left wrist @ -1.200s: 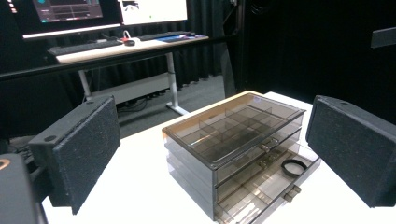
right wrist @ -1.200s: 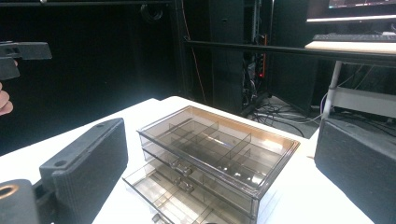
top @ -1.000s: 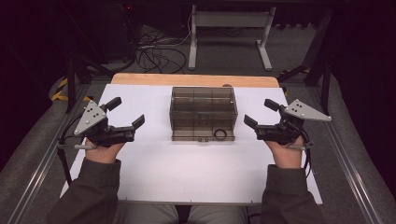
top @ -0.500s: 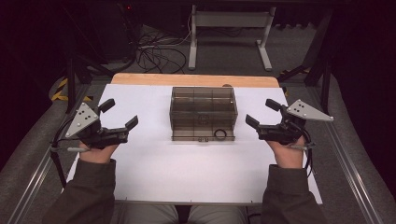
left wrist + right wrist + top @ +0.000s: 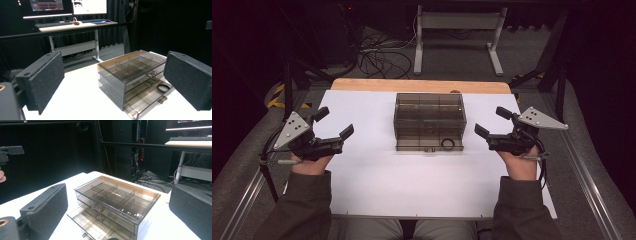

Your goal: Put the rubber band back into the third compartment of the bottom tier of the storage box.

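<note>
On the white worktop (image 5: 412,175), my left hand-held gripper (image 5: 334,124) has drifted toward the left edge, both grippers gaping, leaving the smoky transparent plastic drawer box (image 5: 430,120) untouched.

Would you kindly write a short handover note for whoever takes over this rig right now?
Left tongs: open, empty, hovering left of the drawer box.
Right tongs: open, empty, hovering right of it.
The smoky clear three-drawer box stands mid-table on the white sheet. Its bottom drawer is pulled out a little; a black ring lies in it near the front right. The upper drawers look shut.
Done: bottom drawer opened.
Left: probably handling the ring and closing the drawer; nothing is gripped yet.
</note>
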Available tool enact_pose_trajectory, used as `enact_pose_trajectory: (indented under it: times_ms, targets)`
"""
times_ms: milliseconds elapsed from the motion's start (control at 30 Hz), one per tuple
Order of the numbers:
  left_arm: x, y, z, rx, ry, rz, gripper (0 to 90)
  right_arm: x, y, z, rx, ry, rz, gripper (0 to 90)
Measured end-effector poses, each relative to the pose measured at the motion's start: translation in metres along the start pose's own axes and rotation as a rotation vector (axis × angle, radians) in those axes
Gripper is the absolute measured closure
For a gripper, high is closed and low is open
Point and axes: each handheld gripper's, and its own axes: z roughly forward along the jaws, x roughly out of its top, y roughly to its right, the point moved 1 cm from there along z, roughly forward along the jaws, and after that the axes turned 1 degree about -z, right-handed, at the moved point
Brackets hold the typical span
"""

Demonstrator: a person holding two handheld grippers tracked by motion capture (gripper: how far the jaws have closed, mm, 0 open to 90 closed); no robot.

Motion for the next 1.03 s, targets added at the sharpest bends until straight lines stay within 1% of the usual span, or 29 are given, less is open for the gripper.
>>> enact_pose_trajectory:
  times_ms: [100, 233, 400, 500, 700, 800, 933, 1033]
  targets:
    - [-0.001, -0.001, 0.0, -0.002, -0.007, 0.001, 4.1, -0.001, 0.001, 0.0, -0.005, -0.003, -0.001, 2.8]
    - [-0.003, -0.004, 0.001, -0.016, -0.019, -0.011, 4.4, -0.002, 0.002, 0.001, -0.009, -0.009, 0.001, 2.8]
    - [-0.004, -0.005, 0.002, -0.025, -0.021, -0.015, 4.6, -0.004, 0.006, 0.0, -0.023, -0.017, 0.009, 2.8]
    - [-0.005, -0.005, 0.002, -0.025, -0.024, -0.01, 4.6, -0.005, 0.007, 0.0, -0.025, -0.017, 0.011, 2.8]
    - [-0.007, -0.005, 0.005, -0.051, -0.031, -0.003, 5.1, -0.005, 0.008, 0.0, -0.03, -0.019, 0.007, 2.8]
    - [-0.007, -0.004, 0.006, -0.05, -0.037, 0.0, 5.3, -0.006, 0.01, -0.001, -0.036, -0.024, 0.006, 2.8]
    - [-0.006, -0.003, 0.005, -0.051, -0.036, -0.001, 5.5, -0.007, 0.015, -0.005, -0.047, -0.017, 0.017, 2.8]
    - [-0.007, -0.003, 0.005, -0.057, -0.041, 0.007, 6.2, -0.007, 0.019, -0.01, -0.058, -0.009, 0.024, 3.0]
